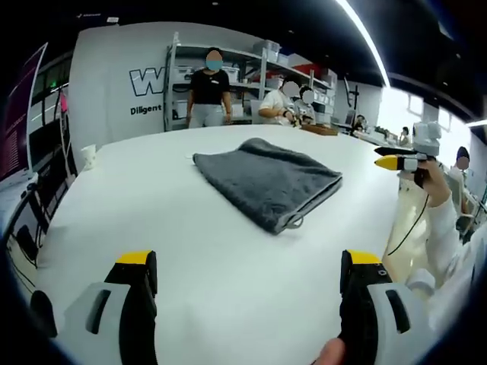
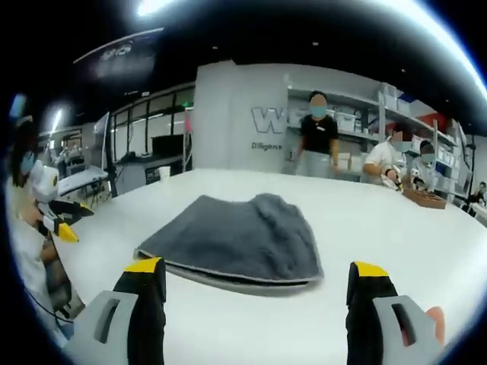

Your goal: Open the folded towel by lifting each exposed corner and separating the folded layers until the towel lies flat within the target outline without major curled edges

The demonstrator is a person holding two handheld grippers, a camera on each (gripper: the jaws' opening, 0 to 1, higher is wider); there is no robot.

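While the folded grey towel [image 1: 265, 181] is left lying on the white table [image 1: 190, 251], the left gripper [image 1: 251, 281] and right gripper [image 2: 257, 293] are held near it, jaws wide.

White table [image 1: 228, 251], grey lettered wall [image 1: 114, 84], stocked metal shelves [image 1: 251, 68], ceiling light strip [image 1: 365, 34].

the plain dark grey folded terry towel [image 1: 266, 182] [image 2: 232, 239] carries no pattern, and it lies on a plain white flat table top [image 1: 190, 251] [image 2: 365, 228]. the left gripper [image 1: 247, 293] has black jaws with yellow tips and pale grey housings, and the right gripper [image 2: 259, 304] is coloured the same. the back wall [image 1: 114, 84] is white with dark lettering. a standing person's short-sleeved shirt [image 1: 209, 87] is black.
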